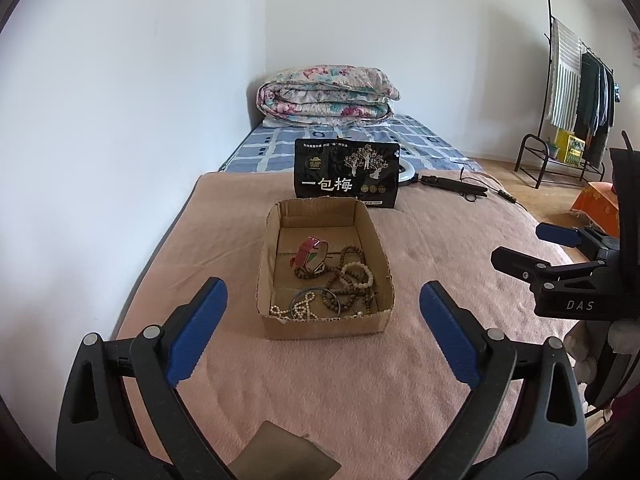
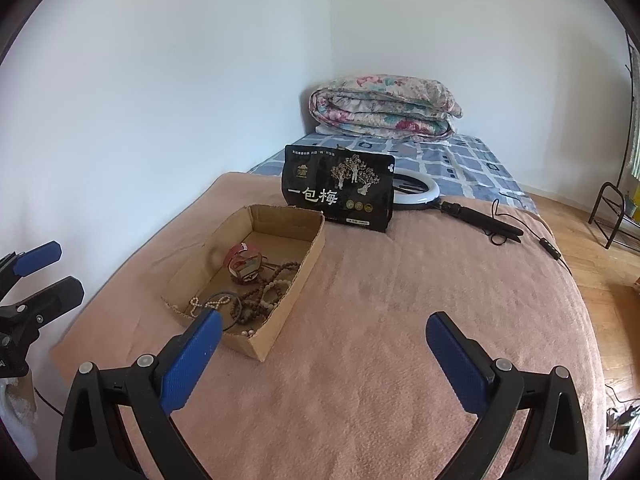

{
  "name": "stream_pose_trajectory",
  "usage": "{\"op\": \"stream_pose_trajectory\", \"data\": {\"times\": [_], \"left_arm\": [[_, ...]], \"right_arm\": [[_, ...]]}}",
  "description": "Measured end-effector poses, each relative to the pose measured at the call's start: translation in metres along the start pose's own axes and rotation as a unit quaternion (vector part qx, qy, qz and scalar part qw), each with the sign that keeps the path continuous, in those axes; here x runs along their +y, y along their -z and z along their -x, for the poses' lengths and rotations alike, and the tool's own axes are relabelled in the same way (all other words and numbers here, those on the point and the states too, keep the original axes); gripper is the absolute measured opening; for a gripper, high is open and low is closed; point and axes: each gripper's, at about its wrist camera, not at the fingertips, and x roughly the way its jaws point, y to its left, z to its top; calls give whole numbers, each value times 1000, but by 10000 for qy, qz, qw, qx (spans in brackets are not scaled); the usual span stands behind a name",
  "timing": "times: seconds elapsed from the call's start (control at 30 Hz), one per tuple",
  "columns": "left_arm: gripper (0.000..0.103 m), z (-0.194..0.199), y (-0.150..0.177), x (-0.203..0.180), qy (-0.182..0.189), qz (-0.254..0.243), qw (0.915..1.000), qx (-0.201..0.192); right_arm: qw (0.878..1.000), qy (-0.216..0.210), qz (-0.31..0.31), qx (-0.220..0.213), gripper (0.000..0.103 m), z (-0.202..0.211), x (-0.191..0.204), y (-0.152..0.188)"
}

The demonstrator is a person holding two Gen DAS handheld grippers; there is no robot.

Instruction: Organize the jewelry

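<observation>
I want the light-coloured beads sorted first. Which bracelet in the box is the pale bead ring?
The cream bead bracelet, lying over the brown wooden bead strands; those are dark.

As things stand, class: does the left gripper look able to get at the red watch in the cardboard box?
Probably yes. The left gripper is open and empty, facing the open-topped cardboard box. The red watch lies uncovered among the beads, though the box's near wall stands between.

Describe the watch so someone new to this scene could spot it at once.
On the pink blanket sits an open cardboard box before a black snack bag. The watch lies mid-box: the only red-strapped piece among beaded strands.
</observation>
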Motion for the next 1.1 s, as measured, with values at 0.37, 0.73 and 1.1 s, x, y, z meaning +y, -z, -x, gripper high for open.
{"op": "stream_pose_trajectory", "data": {"times": [0.37,0.73,1.1], "left_arm": [[99,3,3,1,35,59,10000,17],[99,3,4,1,36,62,10000,22],[99,4,4,1,34,58,10000,10]], "right_arm": [[9999,112,-37,-67,103,3,-2,-1],[9998,172,-37,-84,103,5,-3,-1],[9997,200,-70,-102,103,6,-5,-1]]}}
